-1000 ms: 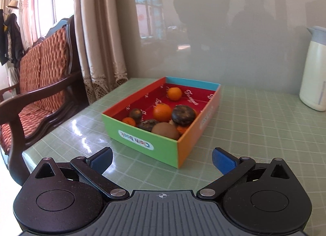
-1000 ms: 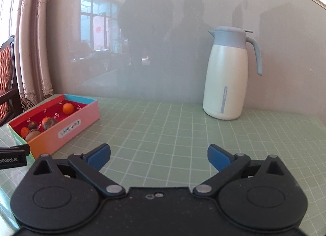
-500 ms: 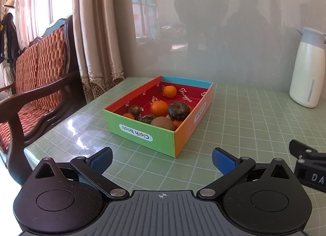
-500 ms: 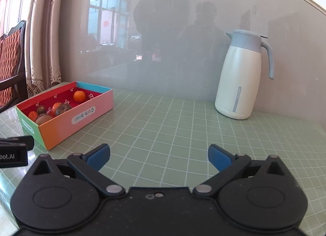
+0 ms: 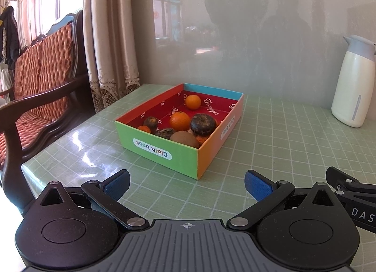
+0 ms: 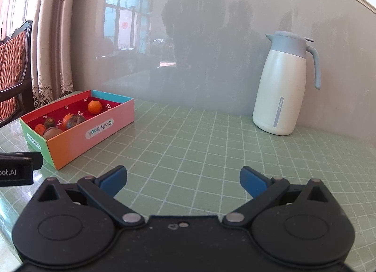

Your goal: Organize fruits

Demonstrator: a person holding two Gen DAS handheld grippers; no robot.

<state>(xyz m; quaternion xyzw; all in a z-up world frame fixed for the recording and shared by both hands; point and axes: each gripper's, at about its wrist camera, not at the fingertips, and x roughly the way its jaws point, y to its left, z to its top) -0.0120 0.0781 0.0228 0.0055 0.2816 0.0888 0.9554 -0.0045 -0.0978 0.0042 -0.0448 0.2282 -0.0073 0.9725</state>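
Fruits (image 5: 179, 120): oranges and darker pieces, all lying inside the colourful box (image 5: 162, 152) at the table's (image 5: 270, 149) left side; none loose on the table. That fits fruit already gathered, or fruit awaiting sorting; the pictures do not settle which. Left gripper (image 5: 186, 181): low, facing the box, jaws apart, empty. Right gripper (image 6: 183, 179): low over bare table, box well left, jaws apart, empty. Thermos (image 6: 283, 84): upright, far right.

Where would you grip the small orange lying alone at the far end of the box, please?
Probably across the middle of the small orange, coming down from above with the left gripper. It is round, sits clear of the other fruit, and the box walls block a sideways approach.
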